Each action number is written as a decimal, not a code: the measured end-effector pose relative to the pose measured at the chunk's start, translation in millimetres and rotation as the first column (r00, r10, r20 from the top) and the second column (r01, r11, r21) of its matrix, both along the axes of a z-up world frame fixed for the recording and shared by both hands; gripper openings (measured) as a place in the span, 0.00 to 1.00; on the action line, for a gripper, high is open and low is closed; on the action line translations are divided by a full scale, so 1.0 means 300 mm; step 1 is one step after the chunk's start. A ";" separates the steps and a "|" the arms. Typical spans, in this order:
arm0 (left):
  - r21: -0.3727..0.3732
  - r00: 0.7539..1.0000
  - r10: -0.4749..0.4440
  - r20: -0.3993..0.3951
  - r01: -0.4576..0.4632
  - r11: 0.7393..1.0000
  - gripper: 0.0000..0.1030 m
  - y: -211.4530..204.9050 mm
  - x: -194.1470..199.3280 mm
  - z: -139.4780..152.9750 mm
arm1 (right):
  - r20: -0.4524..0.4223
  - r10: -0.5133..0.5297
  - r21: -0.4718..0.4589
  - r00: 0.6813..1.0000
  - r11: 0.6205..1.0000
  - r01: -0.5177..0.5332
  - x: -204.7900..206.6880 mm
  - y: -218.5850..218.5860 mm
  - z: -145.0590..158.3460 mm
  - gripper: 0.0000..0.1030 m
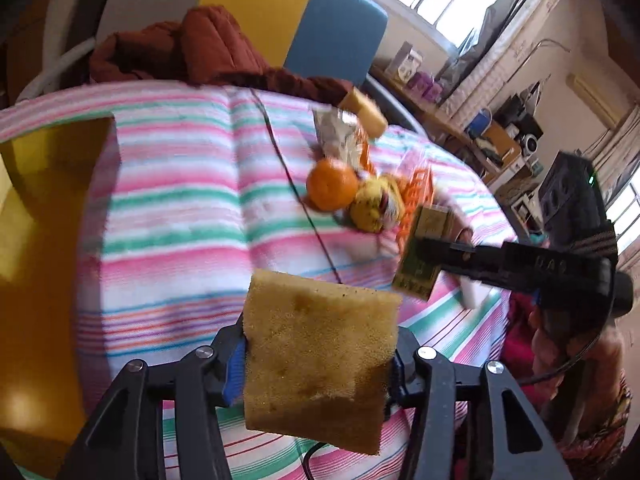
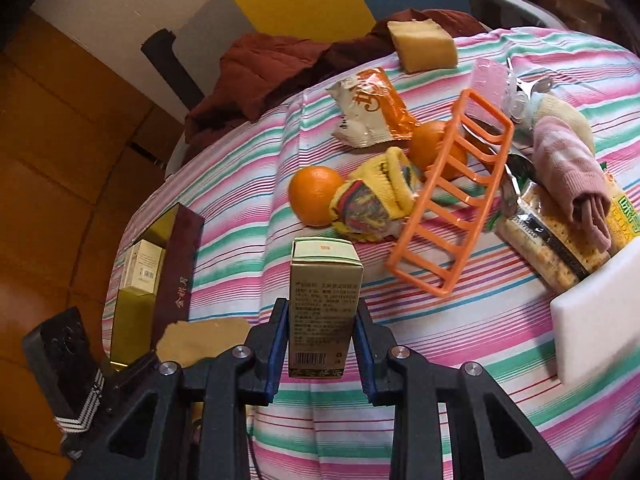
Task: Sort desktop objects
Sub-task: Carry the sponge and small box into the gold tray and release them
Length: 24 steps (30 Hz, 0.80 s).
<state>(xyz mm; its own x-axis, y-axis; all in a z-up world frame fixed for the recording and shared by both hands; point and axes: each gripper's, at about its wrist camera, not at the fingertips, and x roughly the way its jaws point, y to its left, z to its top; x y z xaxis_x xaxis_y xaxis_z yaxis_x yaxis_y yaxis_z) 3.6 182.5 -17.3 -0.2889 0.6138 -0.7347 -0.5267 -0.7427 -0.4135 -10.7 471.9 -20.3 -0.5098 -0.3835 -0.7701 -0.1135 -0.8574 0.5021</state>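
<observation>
My left gripper (image 1: 318, 344) is shut on a brown sponge (image 1: 320, 360), held above the striped tablecloth (image 1: 180, 200). To its right my right gripper (image 1: 440, 252) shows with a green-gold carton (image 1: 424, 256). In the right wrist view my right gripper (image 2: 322, 312) is shut on that small carton (image 2: 324, 312), which stands upright between the blue pads (image 2: 276, 344). The left gripper (image 2: 132, 368) and its sponge (image 2: 204, 340) sit at the lower left. Beside them an open maroon box (image 2: 176, 280) with a gold inside holds another small carton (image 2: 142, 266).
On the cloth lie two oranges (image 2: 314, 196) (image 2: 434, 148), a yellow sock (image 2: 376, 200), a tilted orange plastic rack (image 2: 452, 208), a snack packet (image 2: 368, 108), a second sponge (image 2: 424, 44), crackers (image 2: 548, 244), a pink sock (image 2: 568, 168) and a white block (image 2: 600, 312). A maroon jacket (image 2: 272, 68) lies behind.
</observation>
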 end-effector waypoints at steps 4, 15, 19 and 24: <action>0.021 0.999 0.027 -0.045 -0.026 0.999 0.53 -0.052 -0.008 0.064 | -0.027 0.038 -0.013 0.999 0.999 -0.038 -0.002 -0.076 0.047 0.30; -0.005 0.971 0.208 -0.119 -0.210 0.978 0.53 -0.359 -0.176 0.137 | -0.089 0.218 -0.018 0.972 0.975 -0.221 -0.159 -0.457 0.157 0.30; -0.060 0.959 0.266 -0.092 -0.272 0.960 0.53 -0.465 -0.297 0.078 | -0.066 0.271 -0.027 0.960 0.962 -0.273 -0.258 -0.615 0.146 0.30; -0.148 0.952 0.290 -0.095 -0.302 0.942 0.53 -0.516 -0.439 0.010 | 0.011 0.300 -0.018 0.954 0.954 -0.300 -0.397 -0.769 0.077 0.30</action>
